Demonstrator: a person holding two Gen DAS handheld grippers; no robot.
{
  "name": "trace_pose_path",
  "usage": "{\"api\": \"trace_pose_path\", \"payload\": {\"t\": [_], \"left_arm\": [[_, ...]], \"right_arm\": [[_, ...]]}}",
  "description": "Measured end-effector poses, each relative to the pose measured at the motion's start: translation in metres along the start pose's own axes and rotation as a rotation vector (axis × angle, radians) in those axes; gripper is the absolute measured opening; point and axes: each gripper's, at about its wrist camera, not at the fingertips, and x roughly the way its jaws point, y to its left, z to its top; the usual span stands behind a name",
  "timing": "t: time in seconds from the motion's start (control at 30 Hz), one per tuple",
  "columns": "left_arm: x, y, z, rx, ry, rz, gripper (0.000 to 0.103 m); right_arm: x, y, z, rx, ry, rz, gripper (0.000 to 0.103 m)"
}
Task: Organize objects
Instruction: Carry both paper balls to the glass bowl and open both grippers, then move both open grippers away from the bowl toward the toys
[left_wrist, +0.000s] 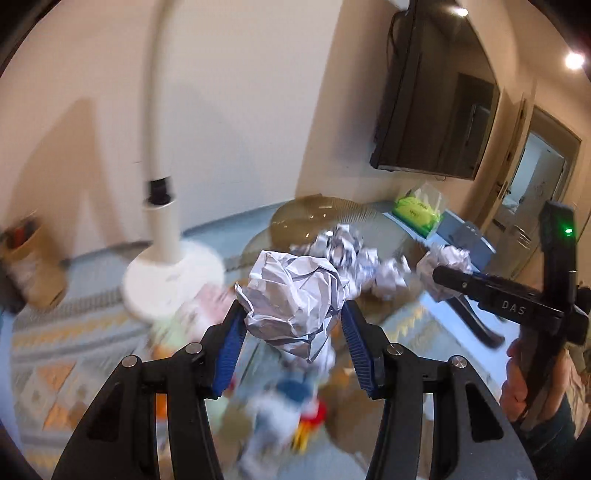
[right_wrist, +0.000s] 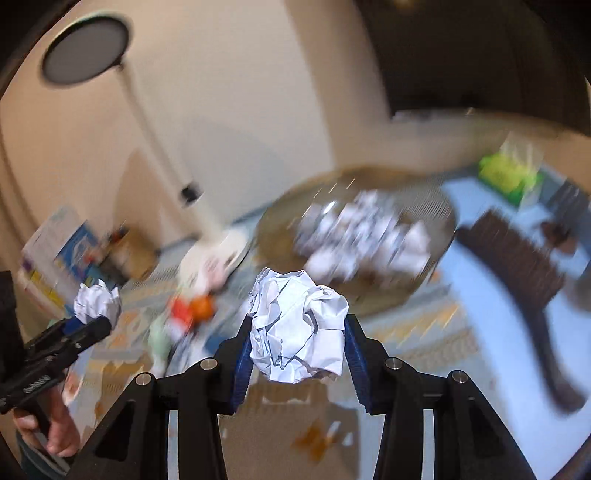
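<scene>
My left gripper (left_wrist: 293, 314) is shut on a crumpled white paper ball (left_wrist: 295, 299), held in the air. My right gripper (right_wrist: 297, 328) is shut on another crumpled paper ball (right_wrist: 299, 325). Each gripper shows in the other's view: the right one (left_wrist: 439, 275) with its ball (left_wrist: 445, 264) at the right, the left one (right_wrist: 99, 321) with its ball (right_wrist: 98, 301) at the left. Several more crumpled paper balls (left_wrist: 347, 247) lie on a round glass table (left_wrist: 295, 221), also blurred in the right wrist view (right_wrist: 362, 232).
A white floor lamp base (left_wrist: 173, 277) stands on a patterned rug (left_wrist: 51, 339). Toys and clutter (left_wrist: 295, 417) lie below the table. A green tissue pack (left_wrist: 417, 214) sits on a blue surface. A TV (left_wrist: 436, 99) hangs on the wall. A cardboard box (right_wrist: 129, 251) is at the left.
</scene>
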Motion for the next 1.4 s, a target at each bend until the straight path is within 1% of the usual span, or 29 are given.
{"api": "trace_pose_path", "payload": {"t": [0.07,0.13,0.2,0.27,0.3,0.33,0.4,0.43,0.47,0.5,0.53,0.57,0.63,0.73,0.8,0.83,0.87,0.9,0.97,1.07,1.13,1.17,1.2,1.23,1.3,1.33,1.4], "left_arm": [[0.041,-0.002,0.021,-0.017,0.038,-0.012,0.049],[0.07,-0.005,0.032,-0.024,0.06,-0.012,0.049],[0.102,-0.013,0.04,-0.007,0.082,0.0,0.049],[0.123,-0.024,0.04,0.037,0.09,0.035,0.049],[0.132,-0.032,0.038,0.079,0.088,0.062,0.05],[0.139,-0.038,0.036,0.107,0.091,0.073,0.052],[0.154,-0.048,0.031,0.131,0.111,0.06,0.058],[0.161,-0.05,0.03,0.133,0.127,0.05,0.066],[0.167,-0.051,0.029,0.139,0.146,0.053,0.079],[0.168,-0.051,0.028,0.14,0.149,0.06,0.08],[0.165,-0.05,0.027,0.136,0.143,0.054,0.08],[0.159,-0.048,0.028,0.13,0.139,0.036,0.08],[0.146,-0.045,0.028,0.112,0.132,0.005,0.08],[0.112,-0.036,0.034,0.067,0.098,-0.036,0.08],[0.08,-0.027,0.035,0.033,0.057,-0.065,0.08],[0.062,-0.023,0.034,0.017,0.035,-0.072,0.08],[0.037,-0.02,0.03,0.005,0.001,-0.085,0.08],[0.026,-0.019,0.031,0.0,-0.019,-0.087,0.08],[-0.012,-0.013,0.023,-0.013,-0.063,-0.077,0.081],[-0.067,0.0,0.008,-0.045,-0.119,-0.057,0.092],[-0.094,0.012,-0.004,-0.055,-0.135,-0.046,0.096],[-0.111,0.019,-0.014,-0.056,-0.148,-0.031,0.099],[-0.124,0.026,-0.021,-0.055,-0.159,-0.019,0.103],[-0.133,0.033,-0.031,-0.058,-0.175,-0.005,0.102],[-0.142,0.052,-0.055,-0.086,-0.188,0.031,0.102],[-0.139,0.066,-0.071,-0.123,-0.178,0.052,0.102],[-0.125,0.09,-0.102,-0.18,-0.161,0.083,0.102]], "right_arm": [[0.013,-0.012,0.026,0.005,-0.018,-0.052,0.045],[0.03,-0.027,0.051,0.019,-0.031,-0.089,0.045],[0.044,-0.043,0.067,0.022,-0.032,-0.114,0.045],[0.065,-0.059,0.082,0.023,-0.025,-0.144,0.045],[0.075,-0.065,0.089,0.022,-0.021,-0.159,0.045],[0.082,-0.071,0.093,0.025,-0.017,-0.169,0.045],[0.099,-0.084,0.1,0.041,-0.002,-0.185,0.045],[0.105,-0.09,0.101,0.054,0.002,-0.185,0.045],[0.112,-0.097,0.101,0.07,0.01,-0.186,0.047],[0.118,-0.101,0.101,0.081,0.018,-0.187,0.053],[0.121,-0.105,0.101,0.088,0.022,-0.186,0.06],[0.121,-0.107,0.099,0.088,0.017,-0.191,0.062],[0.117,-0.106,0.095,0.083,0.009,-0.198,0.063],[0.097,-0.097,0.089,0.064,-0.006,-0.19,0.065],[0.085,-0.087,0.087,0.053,-0.019,-0.187,0.065],[0.071,-0.08,0.085,0.042,-0.031,-0.177,0.066],[0.061,-0.072,0.083,0.032,-0.038,-0.17,0.066],[0.052,-0.065,0.082,0.017,-0.045,-0.163,0.066],[0.03,-0.045,0.079,-0.02,-0.055,-0.135,0.067],[-0.001,-0.008,0.075,-0.066,-0.055,-0.054,0.067],[-0.016,0.01,0.069,-0.067,-0.048,-0.01,0.068],[-0.023,0.021,0.064,-0.063,-0.041,0.02,0.069],[-0.029,0.031,0.057,-0.06,-0.03,0.053,0.074],[-0.032,0.038,0.05,-0.061,-0.021,0.081,0.08],[-0.031,0.053,0.036,-0.084,0.005,0.128,0.081],[-0.028,0.063,0.023,-0.116,0.015,0.13,0.081],[-0.019,0.075,0.002,-0.157,0.024,0.096,0.081]]}}
